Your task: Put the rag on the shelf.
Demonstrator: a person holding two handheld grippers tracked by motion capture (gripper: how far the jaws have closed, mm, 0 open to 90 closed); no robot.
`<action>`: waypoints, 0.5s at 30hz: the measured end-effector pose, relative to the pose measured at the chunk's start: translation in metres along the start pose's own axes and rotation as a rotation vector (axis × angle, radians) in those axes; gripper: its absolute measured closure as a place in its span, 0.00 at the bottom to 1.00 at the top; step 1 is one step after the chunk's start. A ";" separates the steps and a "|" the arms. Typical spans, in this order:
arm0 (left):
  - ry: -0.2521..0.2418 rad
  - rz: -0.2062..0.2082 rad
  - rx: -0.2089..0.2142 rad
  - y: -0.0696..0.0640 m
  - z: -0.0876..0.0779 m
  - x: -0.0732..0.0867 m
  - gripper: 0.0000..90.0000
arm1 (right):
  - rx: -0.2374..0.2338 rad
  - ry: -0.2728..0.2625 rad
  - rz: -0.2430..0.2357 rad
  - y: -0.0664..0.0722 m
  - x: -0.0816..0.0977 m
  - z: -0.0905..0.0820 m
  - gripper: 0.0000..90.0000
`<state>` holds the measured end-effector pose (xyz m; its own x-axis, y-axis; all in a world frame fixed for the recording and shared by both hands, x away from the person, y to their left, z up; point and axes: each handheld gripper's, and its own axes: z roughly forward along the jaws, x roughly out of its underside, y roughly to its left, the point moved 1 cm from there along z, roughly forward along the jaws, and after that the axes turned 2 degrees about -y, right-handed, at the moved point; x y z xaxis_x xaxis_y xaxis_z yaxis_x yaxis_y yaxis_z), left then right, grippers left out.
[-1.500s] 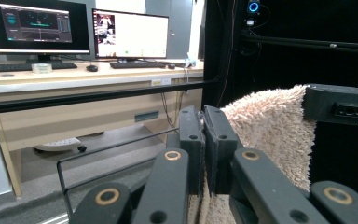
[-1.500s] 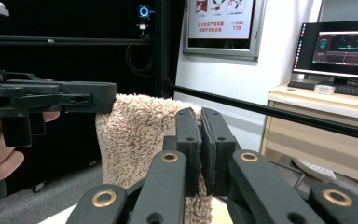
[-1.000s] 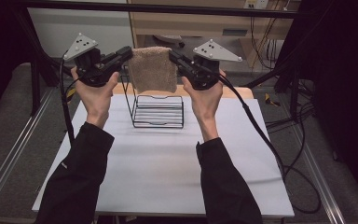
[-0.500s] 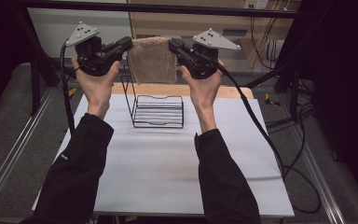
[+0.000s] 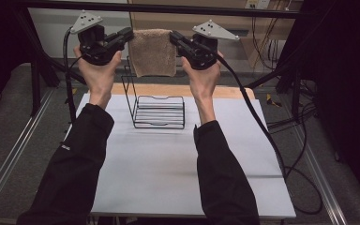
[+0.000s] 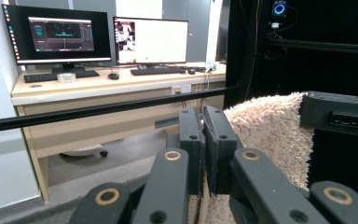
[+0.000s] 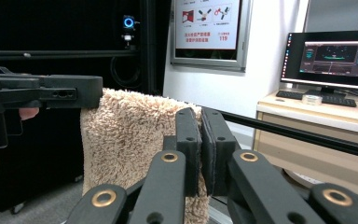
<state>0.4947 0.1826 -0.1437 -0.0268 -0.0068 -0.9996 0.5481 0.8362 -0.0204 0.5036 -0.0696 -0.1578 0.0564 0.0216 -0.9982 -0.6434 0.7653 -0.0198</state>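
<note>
The left gripper (image 5: 130, 34) and right gripper (image 5: 172, 37) each clench a top corner of the beige towel (image 5: 153, 52), held stretched high above the wire rack (image 5: 158, 111) (standing on the desk (image 5: 168, 168)). If either pinch slips, the towel may swing and miss the rack.

Even overhead light leaves the white table (image 5: 168, 159) bright with only faint, soft shadows, while the surroundings in the high view fall to near black. The high view is slightly soft and grainy. In both gripper views the lit monitors (image 6: 151, 41) glow brightly, their screen contents blurred
</note>
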 end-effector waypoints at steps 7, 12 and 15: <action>0.008 -0.006 0.002 0.005 0.013 0.007 0.96 | 0.014 0.019 -0.012 -0.009 0.002 0.008 0.97; 0.021 -0.004 -0.006 0.009 0.019 0.012 0.96 | 0.018 0.034 -0.023 -0.013 0.006 0.014 0.97; 0.015 0.015 -0.009 0.011 0.021 0.014 0.96 | 0.020 0.043 -0.024 -0.014 0.009 0.017 0.96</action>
<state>0.5179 0.1808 -0.1585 -0.0315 0.0137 -0.9994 0.5406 0.8412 -0.0055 0.5259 -0.0693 -0.1654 0.0381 -0.0243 -0.9990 -0.6265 0.7782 -0.0428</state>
